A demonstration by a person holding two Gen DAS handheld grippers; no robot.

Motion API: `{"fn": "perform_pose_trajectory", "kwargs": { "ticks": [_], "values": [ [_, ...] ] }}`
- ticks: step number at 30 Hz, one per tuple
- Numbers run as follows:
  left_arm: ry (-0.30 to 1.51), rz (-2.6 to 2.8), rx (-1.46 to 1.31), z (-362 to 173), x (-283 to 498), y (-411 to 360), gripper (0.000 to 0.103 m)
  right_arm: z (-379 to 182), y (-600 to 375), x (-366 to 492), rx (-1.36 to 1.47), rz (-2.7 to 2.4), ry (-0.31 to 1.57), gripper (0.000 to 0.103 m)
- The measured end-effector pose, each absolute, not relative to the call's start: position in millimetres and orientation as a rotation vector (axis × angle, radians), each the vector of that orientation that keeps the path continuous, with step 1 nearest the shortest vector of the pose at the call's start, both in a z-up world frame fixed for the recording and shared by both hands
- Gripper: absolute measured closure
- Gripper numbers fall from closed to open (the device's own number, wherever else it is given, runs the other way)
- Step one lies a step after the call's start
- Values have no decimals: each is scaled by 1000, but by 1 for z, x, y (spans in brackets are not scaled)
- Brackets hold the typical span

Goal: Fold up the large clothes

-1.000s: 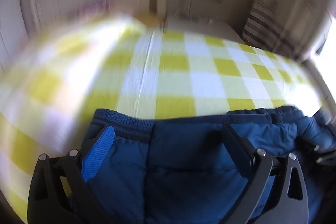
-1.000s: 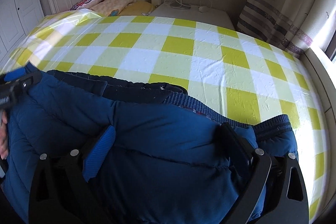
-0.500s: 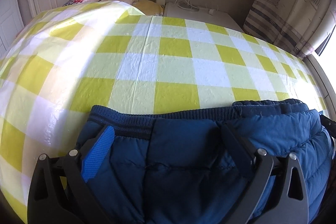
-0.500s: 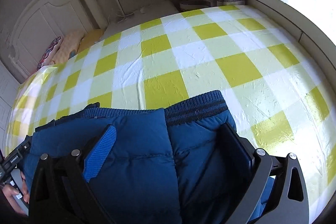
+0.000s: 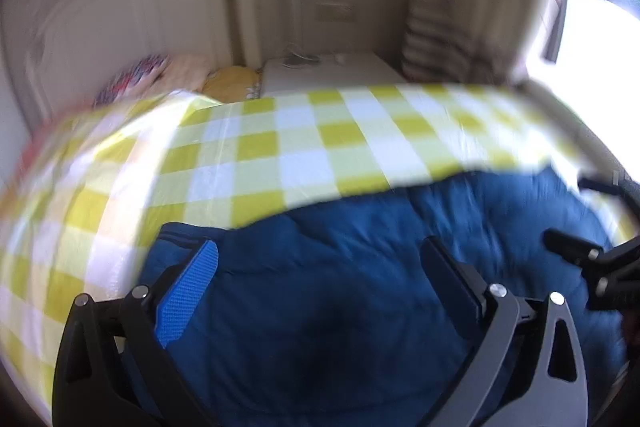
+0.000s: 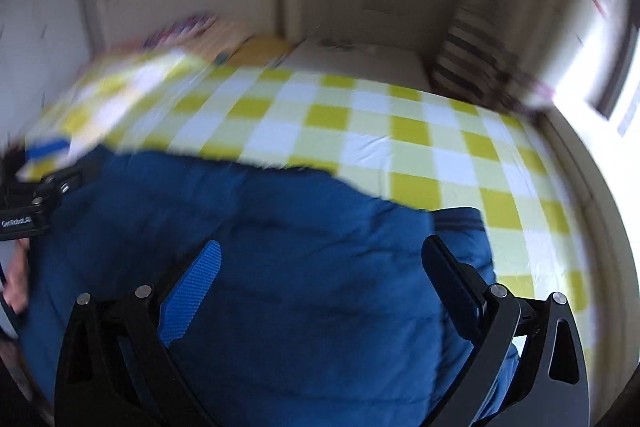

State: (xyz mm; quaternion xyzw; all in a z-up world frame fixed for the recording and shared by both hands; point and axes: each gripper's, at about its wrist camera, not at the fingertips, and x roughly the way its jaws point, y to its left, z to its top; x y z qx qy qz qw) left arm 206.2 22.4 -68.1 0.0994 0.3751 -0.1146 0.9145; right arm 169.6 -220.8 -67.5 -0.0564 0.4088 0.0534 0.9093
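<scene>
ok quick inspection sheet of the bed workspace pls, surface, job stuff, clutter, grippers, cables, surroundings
surface: bed sheet, yellow and white check; both views are motion-blurred.
job's things: blue padded garment bunched at the near edge of the bed, ribbed hem showing at its right end.
clutter: pillows at the head of the bed.
grippers: left gripper and right gripper both have their jaws spread wide, with the garment filling the gap between them; grip not seen.
cables: a thin cord lies on the white bedside cabinet.
surroundings: white headboard, striped curtain, bright window on the right.
</scene>
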Motion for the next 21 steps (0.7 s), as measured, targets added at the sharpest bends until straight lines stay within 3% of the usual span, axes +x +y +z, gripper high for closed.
{"fn": "perform_pose_trajectory", "kwargs": {
  "ticks": [3,14,21],
  "values": [
    [897,-238,256,-113,215,8,2,-108,-193,171,-208,140,934,5],
    [904,-268,142,-111,218,25,2,-110,-208,169,-96,177,926,5],
    [817,-71,98,-86,187,78,2,-89,-257,144,-16,21,883,5]
  ]
}}
